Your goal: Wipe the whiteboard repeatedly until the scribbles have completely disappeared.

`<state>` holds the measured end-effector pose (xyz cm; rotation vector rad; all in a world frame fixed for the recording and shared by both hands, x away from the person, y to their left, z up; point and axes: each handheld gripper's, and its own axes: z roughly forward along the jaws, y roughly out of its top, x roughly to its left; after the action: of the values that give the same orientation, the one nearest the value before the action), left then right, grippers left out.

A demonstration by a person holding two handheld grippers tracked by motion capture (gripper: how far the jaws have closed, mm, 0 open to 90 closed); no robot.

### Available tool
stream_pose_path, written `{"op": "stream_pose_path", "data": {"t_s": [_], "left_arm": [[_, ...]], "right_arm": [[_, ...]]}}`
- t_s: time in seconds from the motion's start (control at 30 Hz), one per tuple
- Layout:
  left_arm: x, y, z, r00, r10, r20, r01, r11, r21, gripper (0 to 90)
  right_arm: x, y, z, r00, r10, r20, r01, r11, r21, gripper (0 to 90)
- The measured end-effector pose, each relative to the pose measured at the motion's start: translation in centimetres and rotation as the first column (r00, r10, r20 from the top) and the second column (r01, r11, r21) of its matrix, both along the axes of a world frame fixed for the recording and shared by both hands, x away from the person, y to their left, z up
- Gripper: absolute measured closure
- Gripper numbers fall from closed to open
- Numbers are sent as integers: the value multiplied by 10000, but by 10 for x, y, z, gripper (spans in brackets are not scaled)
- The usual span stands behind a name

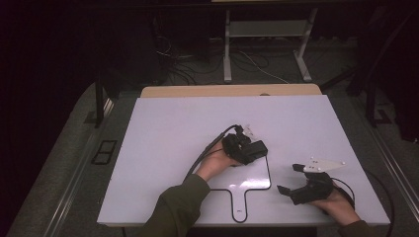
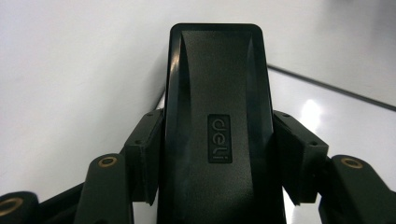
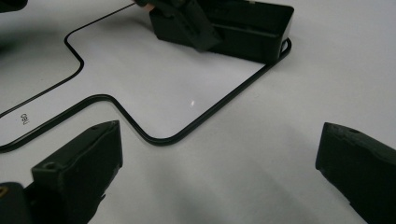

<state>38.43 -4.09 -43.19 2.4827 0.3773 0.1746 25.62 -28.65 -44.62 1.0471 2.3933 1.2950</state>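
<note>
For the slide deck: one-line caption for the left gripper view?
Left gripper clamped on a black deli-branded stapler above the white board.

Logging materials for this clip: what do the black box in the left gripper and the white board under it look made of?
Black box: likely moulded plastic, finely textured matt top, glossy edges, embossed logo. White board: smooth, glossy, laminate-like, with light reflections; exact material unclear. The left gripper is clamped on the box's sides.

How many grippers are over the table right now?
2: the left gripper is mid-table, clamped on a black deli-branded object; the right gripper sits open near the front right edge.
</note>
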Motion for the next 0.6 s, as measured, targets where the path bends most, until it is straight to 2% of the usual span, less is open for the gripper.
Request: {"op": "stream_pose_path", "data": {"t_s": [0.07,0.23,0.33,0.37,0.43,0.47,0.53,0.6], "left_arm": [[1,0,0,10000,-34,17,33,10000,65,391],[9,9,0,9976,632,287,-637,9978,182,392],[9,10,0,9970,689,349,-697,9973,219,391],[8,9,1,9975,584,408,-597,9978,300,391],[4,5,0,9998,194,68,-195,9997,145,391],[1,3,0,9999,69,97,-70,9999,137,391],[-3,0,1,9997,-54,231,47,9996,289,391],[-1,4,1,9999,79,101,-81,9998,198,391]], "right_arm": [[0,0,0,10000,2,29,-2,10000,-6,0],[-1,-1,1,10000,-23,49,24,10000,-23,0],[-1,-1,1,10000,-25,31,26,10000,-53,0],[0,0,0,10000,-14,46,14,10000,-45,0],[0,0,0,10000,20,62,-20,10000,-53,0],[0,0,0,10000,33,61,-32,10000,-72,0],[0,0,0,10000,24,59,-24,10000,-76,0],[0,0,0,10000,2,74,-2,10000,-63,0]]}}
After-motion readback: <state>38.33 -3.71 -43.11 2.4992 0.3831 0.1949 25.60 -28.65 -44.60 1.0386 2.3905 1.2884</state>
